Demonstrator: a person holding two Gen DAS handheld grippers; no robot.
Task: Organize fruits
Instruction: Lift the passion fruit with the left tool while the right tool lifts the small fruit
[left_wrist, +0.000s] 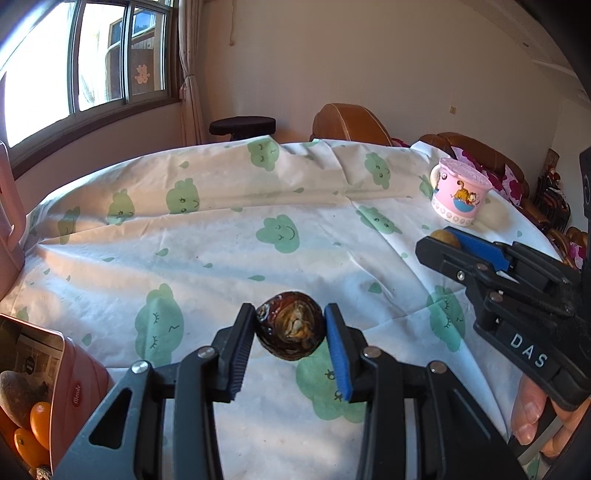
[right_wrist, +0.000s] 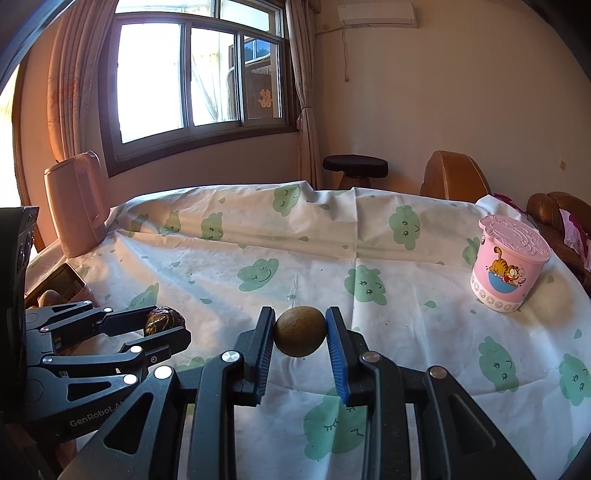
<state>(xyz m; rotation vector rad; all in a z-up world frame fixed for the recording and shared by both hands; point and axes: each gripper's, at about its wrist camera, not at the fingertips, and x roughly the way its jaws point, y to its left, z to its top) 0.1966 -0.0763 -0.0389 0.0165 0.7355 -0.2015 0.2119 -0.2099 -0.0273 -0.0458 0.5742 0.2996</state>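
Observation:
My left gripper (left_wrist: 290, 332) is shut on a dark brown wrinkled fruit (left_wrist: 290, 329) and holds it above the tablecloth; it also shows in the right wrist view (right_wrist: 162, 319). My right gripper (right_wrist: 300, 332) is shut on a round brown-green kiwi (right_wrist: 300, 331), also held above the cloth. In the left wrist view the right gripper (left_wrist: 448, 238) comes in from the right with the kiwi (left_wrist: 447, 237) between its fingers. A pink tin box (left_wrist: 79, 384) at the lower left holds oranges (left_wrist: 38, 422) and another fruit.
A pink Garfield cup with a lid (right_wrist: 508, 264) stands at the table's right. A pink kettle (right_wrist: 77, 206) stands at the far left. The table (right_wrist: 332, 251) wears a white cloth with green clouds. Brown chairs (right_wrist: 452, 177) and a stool stand behind it.

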